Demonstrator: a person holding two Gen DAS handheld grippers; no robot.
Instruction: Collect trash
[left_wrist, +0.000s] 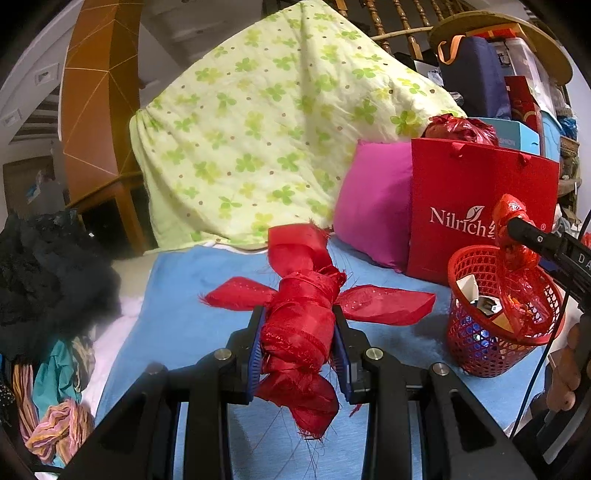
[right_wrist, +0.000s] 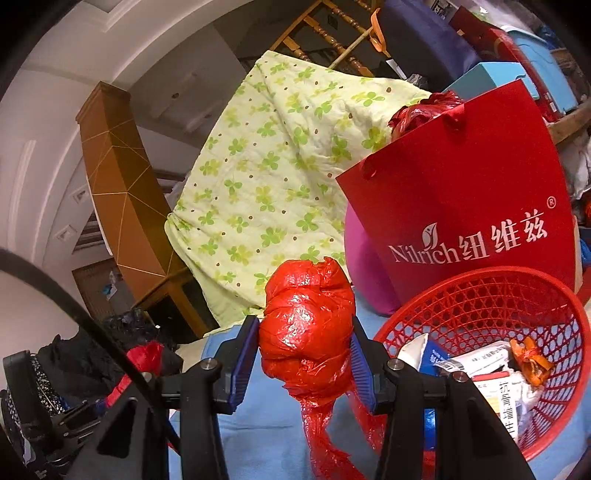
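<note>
Left wrist, red cloth bundle (left_wrist: 299, 325) between fingers (left_wrist: 258, 332)

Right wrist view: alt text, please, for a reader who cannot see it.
The right gripper is shut on a knotted red plastic bag, held beside a red mesh basket holding paper trash. A red Nilrich gift bag stands behind, before a clover-print quilt.
</note>
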